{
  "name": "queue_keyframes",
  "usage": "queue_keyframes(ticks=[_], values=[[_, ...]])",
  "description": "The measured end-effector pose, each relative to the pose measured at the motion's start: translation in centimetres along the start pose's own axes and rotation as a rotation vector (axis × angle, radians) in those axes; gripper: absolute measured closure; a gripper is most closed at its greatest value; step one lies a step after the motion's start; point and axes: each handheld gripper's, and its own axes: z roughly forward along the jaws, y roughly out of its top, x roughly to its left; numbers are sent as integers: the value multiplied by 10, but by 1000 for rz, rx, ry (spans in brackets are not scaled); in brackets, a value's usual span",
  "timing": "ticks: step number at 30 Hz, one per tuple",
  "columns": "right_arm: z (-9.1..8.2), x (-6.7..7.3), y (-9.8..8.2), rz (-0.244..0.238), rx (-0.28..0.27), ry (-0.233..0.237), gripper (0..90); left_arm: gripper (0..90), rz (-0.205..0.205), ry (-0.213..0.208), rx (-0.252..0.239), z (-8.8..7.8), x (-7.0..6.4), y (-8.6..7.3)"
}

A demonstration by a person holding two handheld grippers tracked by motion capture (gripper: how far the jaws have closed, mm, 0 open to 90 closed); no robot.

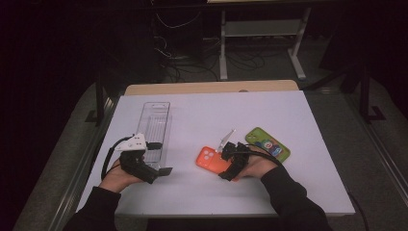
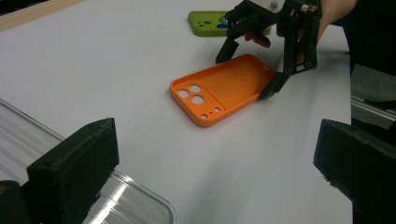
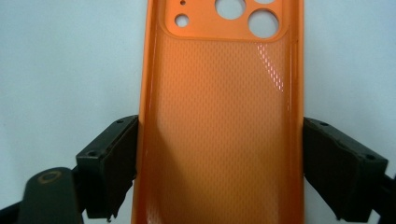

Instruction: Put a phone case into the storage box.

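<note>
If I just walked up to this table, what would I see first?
The bright orange phone case would catch your eye first: it lies hollow side up near the middle of the white table, with the right gripper set across its two long edges. Just beyond it lies a green phone case with a cartoon picture. Over on the left, a clear plastic tray sits by the left gripper, which holds nothing.

The setting is a laboratory or test room. A white desk (image 1: 211, 115) stands in a dark space. At the top centre of the frame, loose cables (image 1: 178, 65) lie on the floor beside a metal-framed bench (image 1: 262, 33).
</note>
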Motion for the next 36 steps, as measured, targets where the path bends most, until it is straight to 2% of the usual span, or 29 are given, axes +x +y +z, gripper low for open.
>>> queue_keyframes(ticks=[7,9,12,20,26,31,35,36], values=[[0,-1,-1,2,-6,4,156,0,-5,0,0,0,1,0],[-1,-1,-1,-4,-9,8,157,0,8,4,0,0,2,0],[-1,-2,-1,-7,-10,15,157,0,-1,5,-2,-1,2,1],[-16,-7,-1,0,-53,26,157,0,3,2,2,-1,3,4],[-28,-17,-1,-9,-70,26,157,0,8,-5,1,3,5,13],[-35,-26,-1,-38,-69,37,156,0,35,-19,10,7,7,26],[-39,-32,-2,-58,-78,54,156,0,52,-46,20,16,8,34],[-42,-35,-2,-75,-74,61,156,0,63,-56,33,22,8,36]])
